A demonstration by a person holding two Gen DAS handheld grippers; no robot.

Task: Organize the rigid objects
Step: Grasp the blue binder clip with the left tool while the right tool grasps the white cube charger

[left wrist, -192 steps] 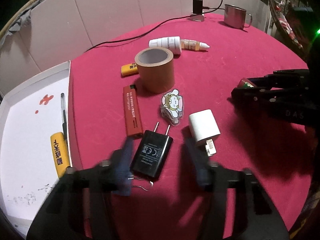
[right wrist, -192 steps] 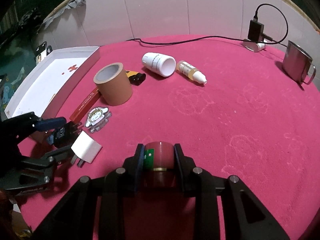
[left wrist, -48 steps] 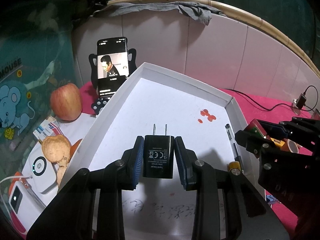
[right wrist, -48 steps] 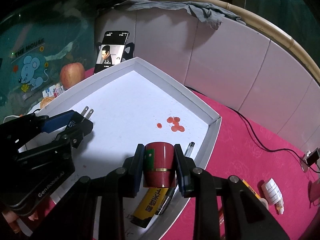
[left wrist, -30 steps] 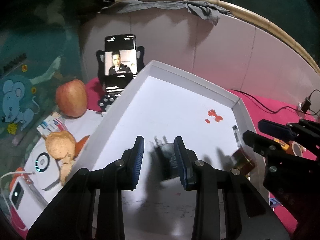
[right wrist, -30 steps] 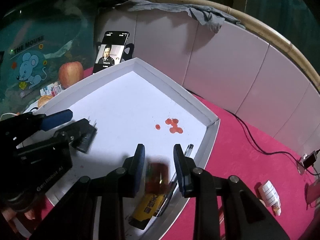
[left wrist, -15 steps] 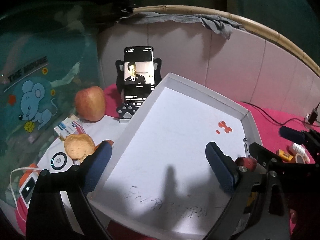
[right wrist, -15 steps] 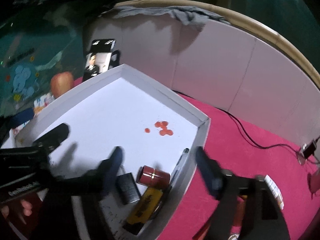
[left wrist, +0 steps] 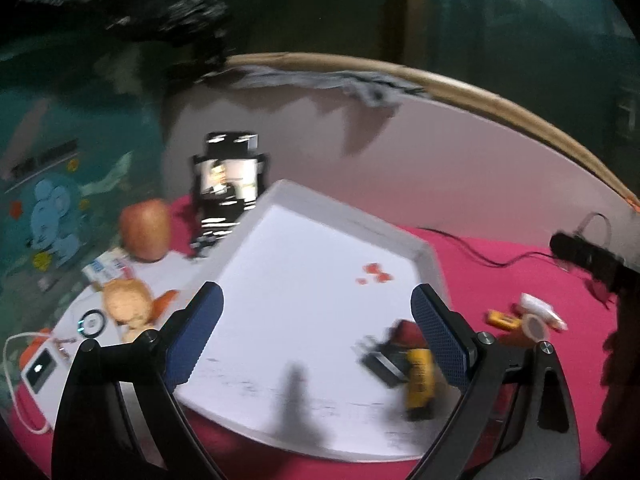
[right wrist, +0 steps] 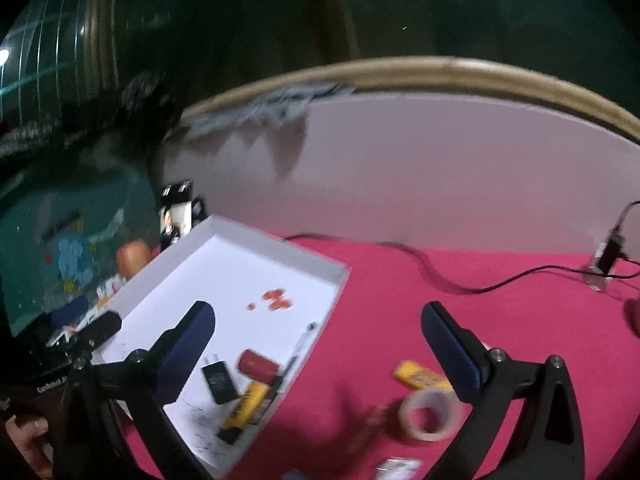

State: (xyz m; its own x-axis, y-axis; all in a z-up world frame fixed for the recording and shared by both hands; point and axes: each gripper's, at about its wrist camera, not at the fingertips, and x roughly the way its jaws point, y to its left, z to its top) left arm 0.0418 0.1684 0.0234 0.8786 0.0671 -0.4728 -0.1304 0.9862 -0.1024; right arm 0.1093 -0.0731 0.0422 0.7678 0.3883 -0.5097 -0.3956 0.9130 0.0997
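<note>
I record both my left gripper (left wrist: 316,328) and right gripper (right wrist: 316,340) spread wide and empty above the white tray (right wrist: 280,248), where the black charger (right wrist: 217,380) and red cylinder (right wrist: 258,365) lie grouped near its corner for sorting.

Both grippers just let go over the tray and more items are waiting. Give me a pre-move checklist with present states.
1. Left gripper open, holding nothing: ok.
2. Right gripper open, holding nothing: ok.
3. Black charger lying inside the white tray: ok.
4. Red cylinder in the tray beside the charger, on its side: ok.
5. Tape roll and small yellow item on the red cloth, outside the tray: not ok.
6. Whether the yellow marker touches the charger: cannot tell, blurred.
</note>
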